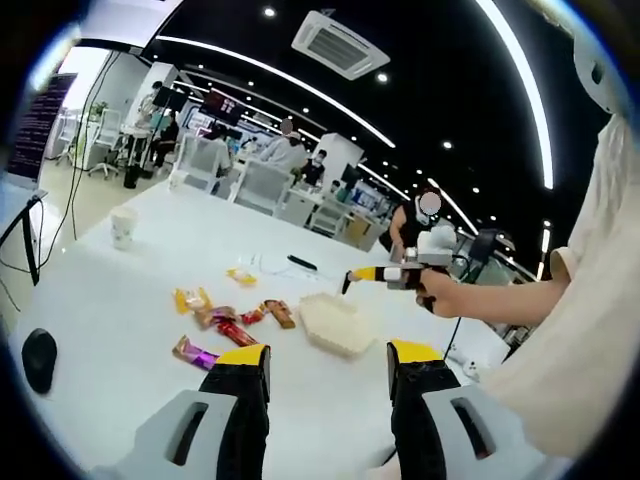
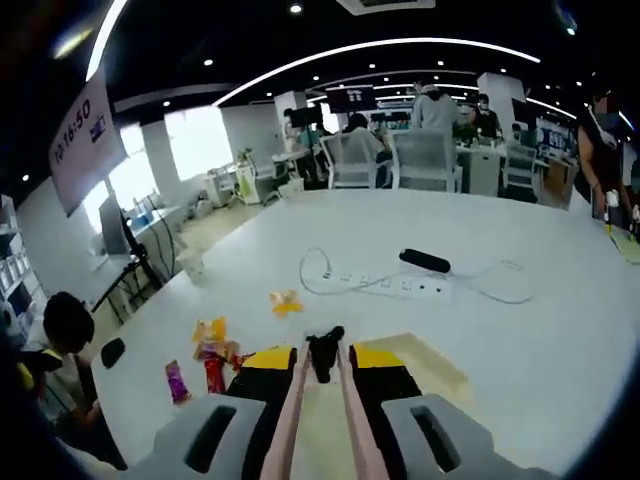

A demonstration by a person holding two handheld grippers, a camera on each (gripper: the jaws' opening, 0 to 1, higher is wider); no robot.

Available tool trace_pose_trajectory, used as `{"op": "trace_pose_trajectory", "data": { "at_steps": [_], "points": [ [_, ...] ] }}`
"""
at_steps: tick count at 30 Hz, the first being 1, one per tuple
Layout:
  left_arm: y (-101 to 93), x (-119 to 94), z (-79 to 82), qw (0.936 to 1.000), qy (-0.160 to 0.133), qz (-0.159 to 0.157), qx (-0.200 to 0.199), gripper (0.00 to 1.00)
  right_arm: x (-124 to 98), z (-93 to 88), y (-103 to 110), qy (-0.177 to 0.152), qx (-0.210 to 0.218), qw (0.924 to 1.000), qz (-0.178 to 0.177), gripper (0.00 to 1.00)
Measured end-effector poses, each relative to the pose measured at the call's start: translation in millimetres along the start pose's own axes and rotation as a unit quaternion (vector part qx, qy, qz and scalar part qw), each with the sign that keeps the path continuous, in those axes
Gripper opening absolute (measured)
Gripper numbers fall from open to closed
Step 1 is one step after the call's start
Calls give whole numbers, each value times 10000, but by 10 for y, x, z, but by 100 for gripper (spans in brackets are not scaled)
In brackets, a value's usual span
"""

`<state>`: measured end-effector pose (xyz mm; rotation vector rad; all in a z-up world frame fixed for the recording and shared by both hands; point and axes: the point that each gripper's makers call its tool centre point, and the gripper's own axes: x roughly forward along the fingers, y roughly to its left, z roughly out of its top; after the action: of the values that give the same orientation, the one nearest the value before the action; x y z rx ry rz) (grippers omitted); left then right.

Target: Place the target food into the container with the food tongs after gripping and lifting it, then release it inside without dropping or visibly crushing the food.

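A pale, shallow container (image 1: 335,322) sits on the white table (image 1: 150,300). Left of it lie several wrapped snacks (image 1: 232,320), and a yellow one (image 1: 242,275) lies farther back. My left gripper (image 1: 330,355) stands open above the table's near side, with nothing between its yellow-tipped jaws. A hand holds my right gripper (image 1: 400,275) beyond the container, with the tongs' black tip (image 1: 347,283) pointing left. In the right gripper view, my right gripper (image 2: 322,358) is shut on the food tongs (image 2: 325,352). Their black tips are together over the container (image 2: 435,370). The snacks (image 2: 212,345) lie to the left.
A paper cup (image 1: 123,227) and a black mouse (image 1: 40,358) stand at the table's left side. A white power strip (image 2: 400,285) with its cable and a black object (image 2: 425,261) lie farther back. Chairs, desks and people fill the room behind.
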<state>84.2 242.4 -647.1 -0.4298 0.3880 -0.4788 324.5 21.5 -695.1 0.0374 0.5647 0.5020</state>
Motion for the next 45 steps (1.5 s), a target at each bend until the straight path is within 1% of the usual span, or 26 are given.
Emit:
{"op": "trace_pose_trajectory", "data": {
  "at_steps": [7,15,20,28,34,36,42,44,45],
  "points": [
    [-22,22,-12,10000,27,-49,21,46,-36,-1,-66,-17,114,9999,-69,20],
    [-14,46,20,10000,-20,-54,27,46,-41,20,-125,-56,186,9997,-118,20],
    [-16,39,8,10000,-15,-56,20,46,-46,-4,-138,-30,215,9997,-122,20],
    [-2,9,-24,10000,5,-43,-4,46,-30,-25,-224,-48,290,9994,-155,21],
    [12,-4,-22,10000,-1,-28,-6,46,-51,-51,-184,-13,332,9994,-131,22],
    [13,-10,-30,10000,2,-20,-8,46,-51,-69,-140,1,411,9992,-4,22],
    [8,-19,-50,10000,6,-10,-28,46,-44,-81,-70,32,441,9990,117,23],
    [8,-16,-62,10000,11,-12,-34,46,-97,-75,78,68,498,9983,287,23],
    [7,-16,-64,10000,12,-13,-34,46,-107,-77,94,80,479,9984,288,24]
  ]
}}
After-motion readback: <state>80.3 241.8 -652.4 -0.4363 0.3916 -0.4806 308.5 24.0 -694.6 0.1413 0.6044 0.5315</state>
